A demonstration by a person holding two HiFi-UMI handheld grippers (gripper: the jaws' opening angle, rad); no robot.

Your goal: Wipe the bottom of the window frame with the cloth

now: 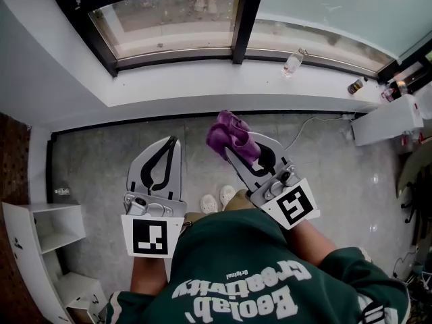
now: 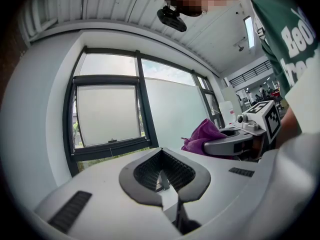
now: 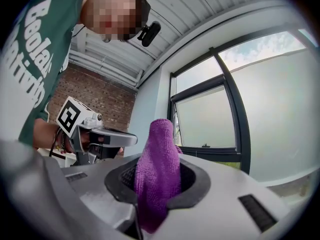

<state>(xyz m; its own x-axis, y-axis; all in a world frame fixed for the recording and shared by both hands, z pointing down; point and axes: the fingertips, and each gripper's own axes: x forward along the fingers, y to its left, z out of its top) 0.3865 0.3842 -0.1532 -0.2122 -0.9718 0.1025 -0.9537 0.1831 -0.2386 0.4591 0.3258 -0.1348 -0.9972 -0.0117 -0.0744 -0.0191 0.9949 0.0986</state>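
Purple microfibre cloth (image 1: 233, 136) is bunched and pinched in the right gripper (image 1: 233, 155). The jaws are closed on its lower part, and a tall fold stands up past the jaw tips. In the head view the cloth sits over the grey tiled floor (image 1: 94, 160), short of the wall and well apart from the window.

Left gripper (image 1: 173, 144): jaw tips meet, with nothing between the ribbed pads. It is held level beside the right one and plays no part yet.

Black metal window frame (image 1: 172, 58): its bottom rail runs above the broad white window sill (image 1: 202, 90). Neither gripper is near it. The glass is partly tilted open on the left pane. No wipe marks or streaks can be read on the rail at this scale.

A clear plastic bottle (image 1: 292, 63) lies on the sill to the right, near the right pane's rail. It may get in the way of a full-length pass.

Progress, as judged:
- The cloth is secured, so the pick-up looks done.
- Wiping is not begun, as the cloth has no contact with sill or frame.
- Left to do is the reach forward over the sill, pressing the cloth onto the bottom rail and drawing it along.
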